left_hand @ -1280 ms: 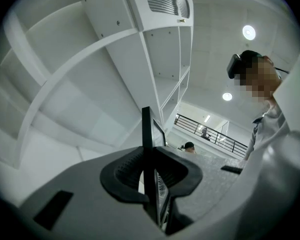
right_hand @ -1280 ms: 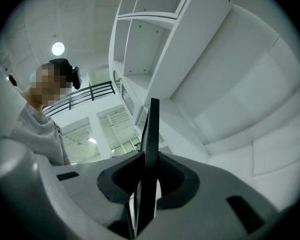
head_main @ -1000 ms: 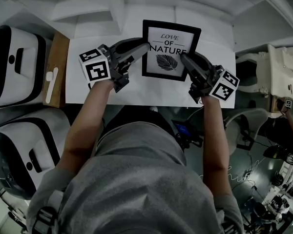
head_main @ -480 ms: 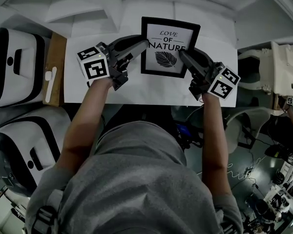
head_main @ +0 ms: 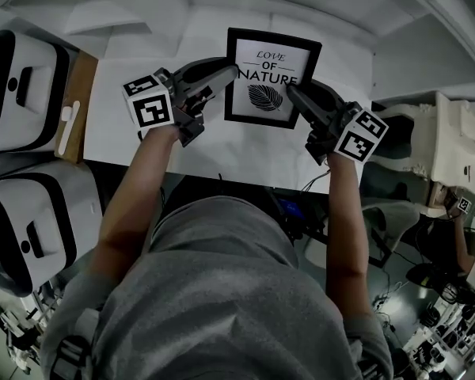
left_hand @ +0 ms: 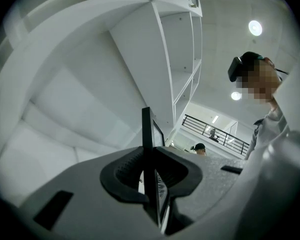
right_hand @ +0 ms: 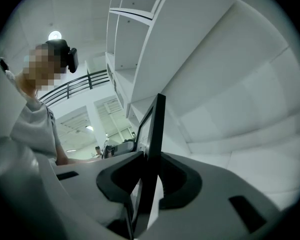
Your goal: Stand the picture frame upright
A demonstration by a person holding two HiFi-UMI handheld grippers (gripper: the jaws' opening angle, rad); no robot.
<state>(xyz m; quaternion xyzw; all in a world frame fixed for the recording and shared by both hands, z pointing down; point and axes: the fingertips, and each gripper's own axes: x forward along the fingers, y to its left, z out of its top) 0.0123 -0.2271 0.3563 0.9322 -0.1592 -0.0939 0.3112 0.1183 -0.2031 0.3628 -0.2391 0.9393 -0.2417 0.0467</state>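
The frame (head_main: 271,77), black-edged with a leaf print and the words "LOVE OF NATURE", is at the far middle of the white table (head_main: 214,153), its printed face towards the person. It is held from both sides. The left gripper (head_main: 231,71) takes its left edge and the right gripper (head_main: 291,92) its lower right edge. In the left gripper view the frame's thin edge rises straight up between the two pads, which pinch it. In the right gripper view the frame also stands edge-on between the pads, and they touch it on both sides. That gripper's jaws have just been opening a little, with the frame between them all the while. Against the frame a second ago, little has changed. Both grippers sit at the same spots on the frame, and the frame has the same place on the table. Only the head view has drifted, so the table and the white units (head_main: 24,89) at the left lie slightly further left.
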